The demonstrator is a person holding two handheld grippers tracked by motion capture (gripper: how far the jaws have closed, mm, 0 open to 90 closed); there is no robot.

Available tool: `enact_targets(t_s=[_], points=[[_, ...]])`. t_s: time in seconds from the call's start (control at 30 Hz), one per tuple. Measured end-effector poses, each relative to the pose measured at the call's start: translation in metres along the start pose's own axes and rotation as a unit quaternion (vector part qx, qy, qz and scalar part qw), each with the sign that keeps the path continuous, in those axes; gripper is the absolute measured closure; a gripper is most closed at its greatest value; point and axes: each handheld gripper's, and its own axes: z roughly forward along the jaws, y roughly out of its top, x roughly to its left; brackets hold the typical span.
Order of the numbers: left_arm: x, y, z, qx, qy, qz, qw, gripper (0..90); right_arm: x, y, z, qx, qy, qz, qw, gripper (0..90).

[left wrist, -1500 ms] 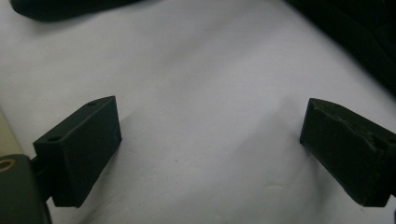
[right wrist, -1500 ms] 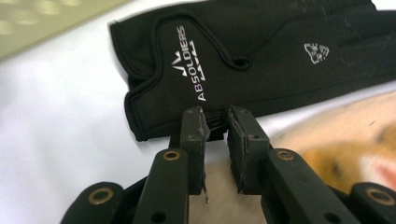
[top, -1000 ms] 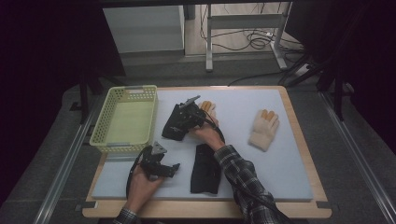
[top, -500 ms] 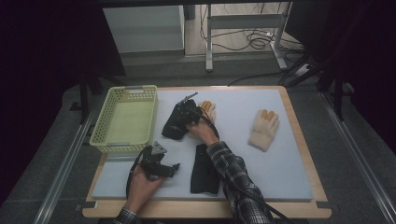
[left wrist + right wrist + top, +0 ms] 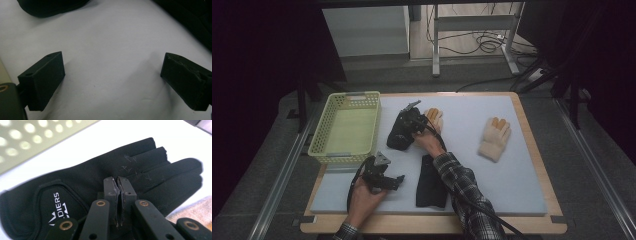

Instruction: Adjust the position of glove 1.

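1. Beside the pale yellow perforated plastic basket [image 5: 346, 131], on the white foam mat [image 5: 522, 175], lies the black fabric glove [image 5: 82, 192], flat, its fingers pointing away from the person.
2. On it sits the right gripper [image 5: 119, 185]; its jaws have just been closing and now stand together, and whether they pinch a fold of the cloth near the base of the glove's fingers I cannot tell for sure.
3. Nearer the person, the left gripper [image 5: 112, 75] rests low over bare mat, jaws wide apart with nothing between them.
4. The glove looks light, limp and thin, so it should sag and drape when lifted; a pinch on a gathered fold at the palm or the padded cuff would likely hold better than one on a fingertip.
5. White lettering on the cuff panel reads "DIERS", with the start of the word cut off, above a small angular logo.
6. Another black glove [image 5: 431, 182] lies near the front edge, and two cream knitted gloves with orange fingertips [image 5: 494, 139] lie further right.
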Motion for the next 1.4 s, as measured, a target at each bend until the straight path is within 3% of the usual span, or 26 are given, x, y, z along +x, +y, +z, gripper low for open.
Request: enact_targets(t_s=[0.13, 0.43, 0.8, 1.13, 1.4], points=[[0.000, 0.000, 0.000, -0.001, 0.000, 0.000, 1.0000, 5.5, -0.001, 0.002, -0.011, -0.014, 0.009, -0.002, 0.9999, 85.5], [0.000, 0.000, 0.000, 0.000, 0.000, 0.000, 1.0000, 5.5, 0.010, 0.014, -0.058, -0.061, 0.026, -0.025, 0.9975, 85.5], [0.000, 0.000, 0.000, -0.001, 0.000, 0.001, 1.0000, 5.5, 0.018, 0.011, -0.098, -0.067, 0.029, -0.050, 0.9961, 85.4], [0.000, 0.000, 0.000, -0.001, 0.001, 0.002, 1.0000, 5.5, 0.025, -0.011, -0.135, -0.064, 0.038, -0.058, 0.9955, 85.4], [0.000, 0.000, 0.000, -0.003, 0.001, -0.001, 1.0000, 5.5, 0.032, -0.045, -0.166, -0.056, 0.045, -0.052, 0.9960, 85.3]])
